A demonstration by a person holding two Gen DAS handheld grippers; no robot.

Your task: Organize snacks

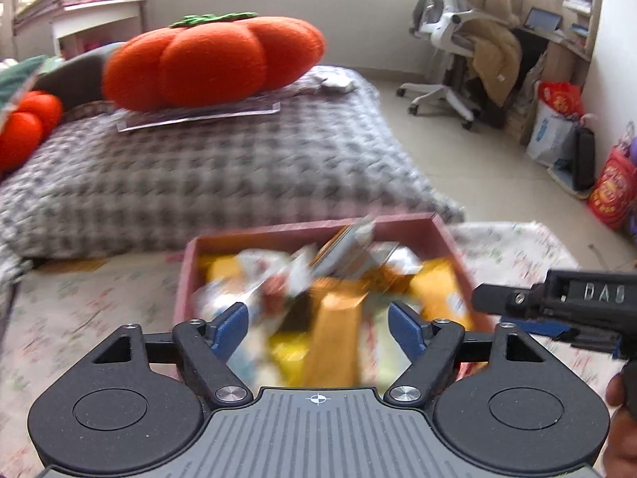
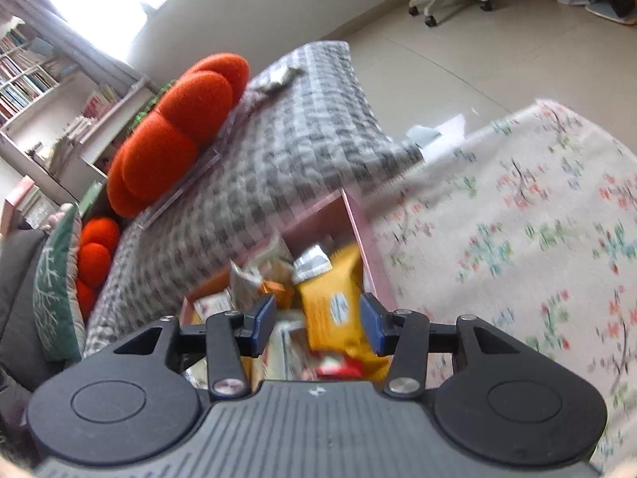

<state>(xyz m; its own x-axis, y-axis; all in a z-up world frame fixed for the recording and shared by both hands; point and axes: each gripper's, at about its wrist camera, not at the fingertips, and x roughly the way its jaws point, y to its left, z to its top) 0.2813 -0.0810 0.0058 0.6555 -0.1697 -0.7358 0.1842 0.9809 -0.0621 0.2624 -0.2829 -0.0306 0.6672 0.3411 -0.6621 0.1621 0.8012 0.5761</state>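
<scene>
The left hand-held gripper [image 1: 317, 328] is seen nearest, with its blue fingers [image 1: 229, 330] held wide apart and nothing gripped between them. It is held over a pink box [image 1: 278, 235] that is full of snacks [image 1: 334, 279]. The snacks are blurred, so only yellow, orange and white packets can be made out. The box is set on a flowered cloth [image 1: 79, 298], and a grey checked blanket [image 1: 199, 171] is spread just behind it. A big orange pumpkin cushion [image 1: 211, 59] is laid on the blanket, farther back. A white office chair [image 1: 450, 40] is seen well apart, near the wall.

The right hand-held gripper [image 2: 317, 324] is also held open, with its blue fingers [image 2: 372, 328] apart. A yellow snack packet [image 2: 334, 302] is seen between the fingers, but it cannot be told if it is touched by them. The packet is leaned in the pink box by its right wall. In the left wrist view, the right hand-held gripper is seen beside the box, at the right edge.
</scene>
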